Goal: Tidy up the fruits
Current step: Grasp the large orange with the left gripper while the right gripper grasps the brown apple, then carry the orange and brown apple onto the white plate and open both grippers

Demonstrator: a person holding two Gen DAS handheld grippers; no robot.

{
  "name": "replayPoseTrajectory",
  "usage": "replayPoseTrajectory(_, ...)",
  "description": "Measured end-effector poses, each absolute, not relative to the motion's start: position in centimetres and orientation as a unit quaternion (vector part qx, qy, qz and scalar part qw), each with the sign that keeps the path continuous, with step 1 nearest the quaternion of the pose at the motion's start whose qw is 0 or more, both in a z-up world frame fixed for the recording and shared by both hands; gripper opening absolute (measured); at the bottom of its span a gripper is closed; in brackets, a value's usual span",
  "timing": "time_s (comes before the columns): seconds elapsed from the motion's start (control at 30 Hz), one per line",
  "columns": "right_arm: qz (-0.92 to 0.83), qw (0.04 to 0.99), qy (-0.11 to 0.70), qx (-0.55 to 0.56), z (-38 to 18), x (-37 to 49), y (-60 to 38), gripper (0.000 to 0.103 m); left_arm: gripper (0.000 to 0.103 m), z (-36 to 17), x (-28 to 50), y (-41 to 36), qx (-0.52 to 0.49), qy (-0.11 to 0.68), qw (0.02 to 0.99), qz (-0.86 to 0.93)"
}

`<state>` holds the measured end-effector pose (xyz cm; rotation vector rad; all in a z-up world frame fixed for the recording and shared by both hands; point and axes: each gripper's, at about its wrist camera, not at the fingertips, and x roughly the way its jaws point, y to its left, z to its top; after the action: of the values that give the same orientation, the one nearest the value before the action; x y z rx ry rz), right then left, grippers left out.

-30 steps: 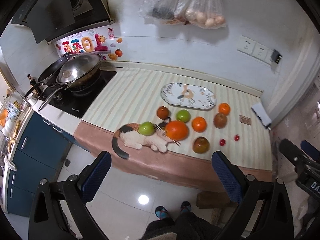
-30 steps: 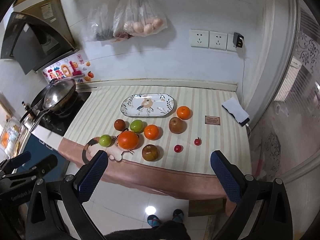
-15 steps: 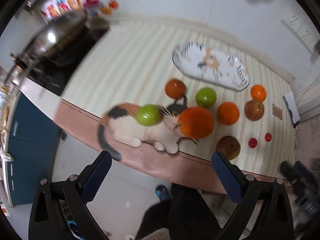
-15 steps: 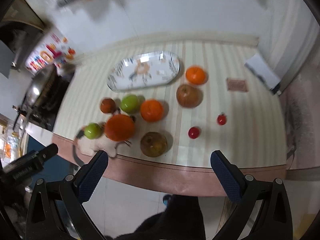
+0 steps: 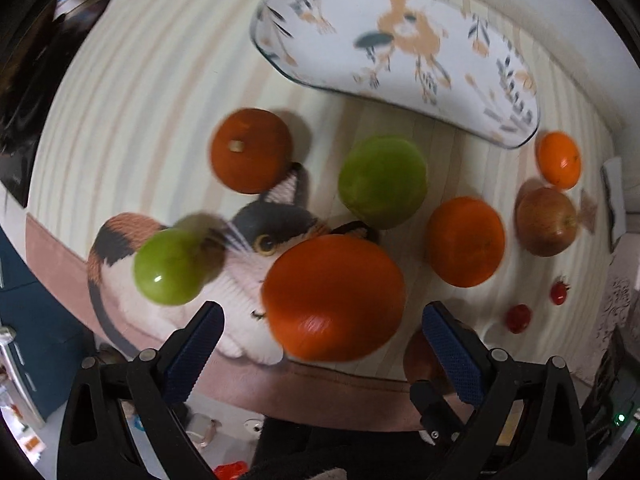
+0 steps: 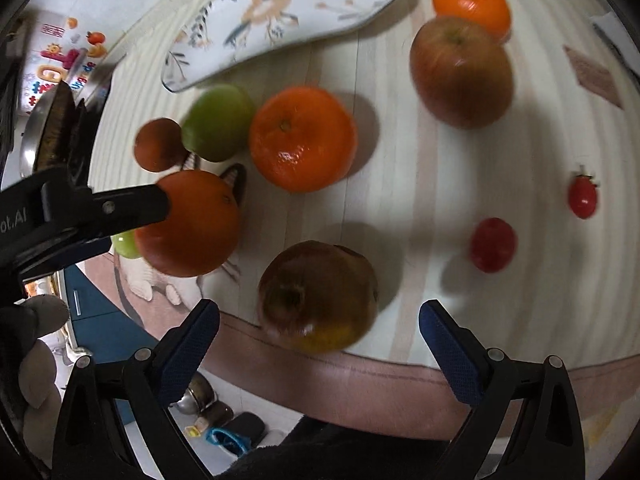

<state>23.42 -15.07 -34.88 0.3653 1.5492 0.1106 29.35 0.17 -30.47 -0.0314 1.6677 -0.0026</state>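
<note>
Both tools spread wide, gripping nothing. Left gripper [image 5: 320, 336] lined up on the big round orange fruit [image 5: 334, 298] for a straddling grab; right gripper [image 6: 318, 340] framing the dull brown-red apple [image 6: 318, 296]. Oval flowered plate [image 5: 400, 40] behind, bare, probably the destination.

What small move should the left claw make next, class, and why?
Probably ease the left claw forward and down so its open jaws straddle the big orange fruit. That fruit lies right in front of the gap, near the table's front edge, and nothing is gripped yet. The patterned plate behind holds no fruit so far. The right claw is also open, facing a brownish apple.
</note>
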Motion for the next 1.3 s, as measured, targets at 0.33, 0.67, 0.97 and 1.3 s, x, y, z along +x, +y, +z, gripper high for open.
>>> replayPoseTrajectory(0.33, 0.049, 0.679, 0.716, 0.156, -37.7, 24.8, -14.4, 0.096, 0.09, -34.2, 30.1, -1.0, -0.004, 0.752, 0.659, -0.013)
replayPoseTrajectory(0.67, 0.069, 0.69, 0.71, 0.12, -37.9, 25.6, -12.2, 0.071, 0.089, -33.9, 29.2, -1.0, 0.011, 0.732, 0.681, -0.014)
replayPoseTrajectory(0.97, 0.074, 0.694, 0.705, 0.126, -36.1, 24.4, -12.1, 0.071, 0.088, -31.9, 27.4, -2.0, 0.006, 0.719, 0.695, -0.029)
replayPoseTrajectory(1.3, 0.103, 0.72, 0.666, 0.167, -28.6, 27.1, -15.5, 0.071, 0.088, -24.2, 30.3, -0.8, -0.06, 0.683, 0.723, -0.079)
